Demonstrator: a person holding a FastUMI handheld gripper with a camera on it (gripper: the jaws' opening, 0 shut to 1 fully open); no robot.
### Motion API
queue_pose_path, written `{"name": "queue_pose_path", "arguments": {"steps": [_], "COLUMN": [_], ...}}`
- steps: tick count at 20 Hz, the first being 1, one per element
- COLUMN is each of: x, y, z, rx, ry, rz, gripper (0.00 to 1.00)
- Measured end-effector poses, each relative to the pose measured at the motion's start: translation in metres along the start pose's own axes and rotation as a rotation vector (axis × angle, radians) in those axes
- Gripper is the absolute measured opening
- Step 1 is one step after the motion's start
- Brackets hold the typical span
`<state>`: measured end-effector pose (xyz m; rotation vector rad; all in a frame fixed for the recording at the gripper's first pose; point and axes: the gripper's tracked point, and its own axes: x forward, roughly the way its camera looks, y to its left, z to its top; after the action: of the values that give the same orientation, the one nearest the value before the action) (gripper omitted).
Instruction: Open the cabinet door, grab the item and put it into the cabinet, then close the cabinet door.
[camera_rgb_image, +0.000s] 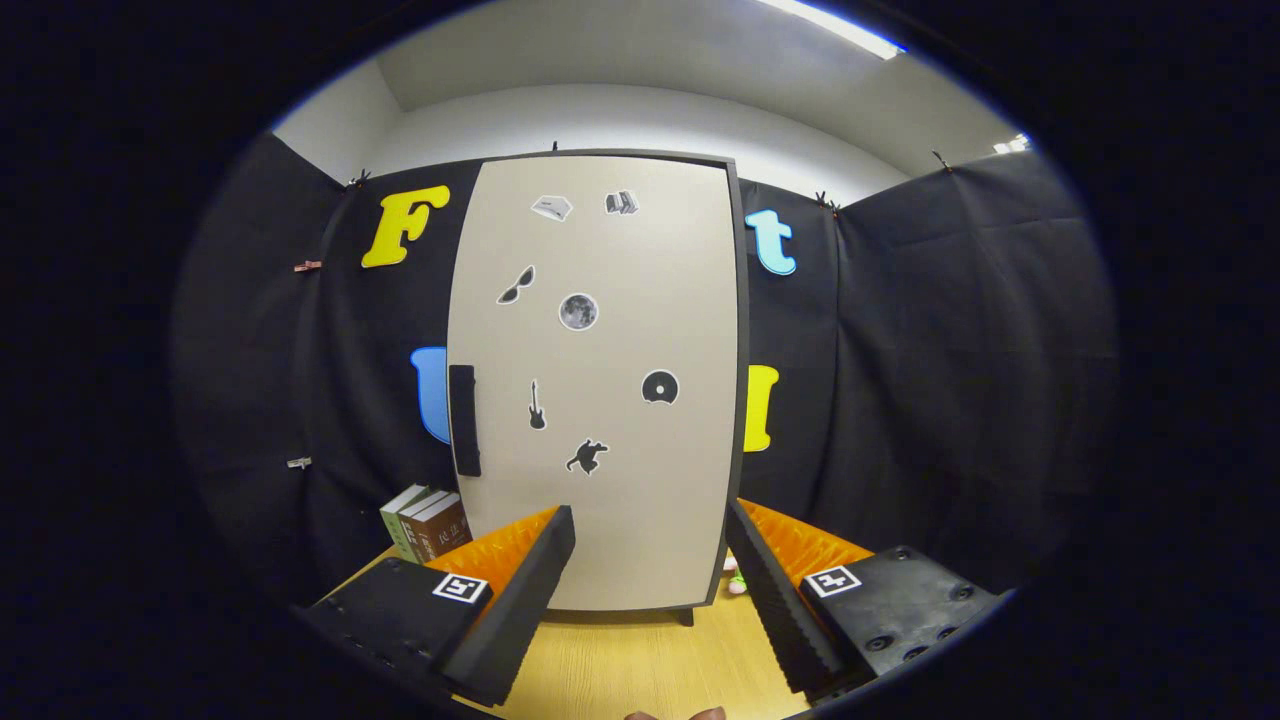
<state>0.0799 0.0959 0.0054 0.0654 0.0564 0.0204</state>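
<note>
Gripper view: cabinet (600, 380) stands upright on a wooden table (640, 660), squarely ahead of the gripper (650, 545) and beyond its fingers. Door (610, 350) is flush shut, pale panel with small dark stickers on it; a dark vertical handle (464, 420) sits on the door's left edge, about mid-height. Fingers spread wide, nothing between them, only bare door and table seen in the gap; fingertips point at the lower part of the door, apart from it. Left of the cabinet's base, a few books (428, 522) stand close against it. Right of the cabinet's base, just past the right finger, a small pink-and-green thing (737, 580) peeks out at table level; mostly hidden by the finger, so cannot tell what it is, possibly the item to be stowed. What lies inside the cabinet cannot be told with the door shut. Progress, as judgement: a shut door with a free claw fits two stages equally, either the door is yet to be opened and the item is outside, or an item is already inside and the door is shut on it. The small thing beside the cabinet leans toward the former, but weakly. A fingertip or two of the person (690, 714) shows at the near table edge, below the gripper.
</note>
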Motion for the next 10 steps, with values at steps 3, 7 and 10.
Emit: {"name": "queue_pose_path", "arguments": {"steps": [3,7,10], "x": [0.0013,0.0016,0.0027], "y": [0.0006,0.0023,0.0037], "z": [0.0004,0.0001,-0.0003], "rx": [0.002,0.003,0.005], "ry": [0.0,0.0,0.001], "rz": [-0.001,0.001,0.002], "gripper": [0.99,0.99,0.99]}}
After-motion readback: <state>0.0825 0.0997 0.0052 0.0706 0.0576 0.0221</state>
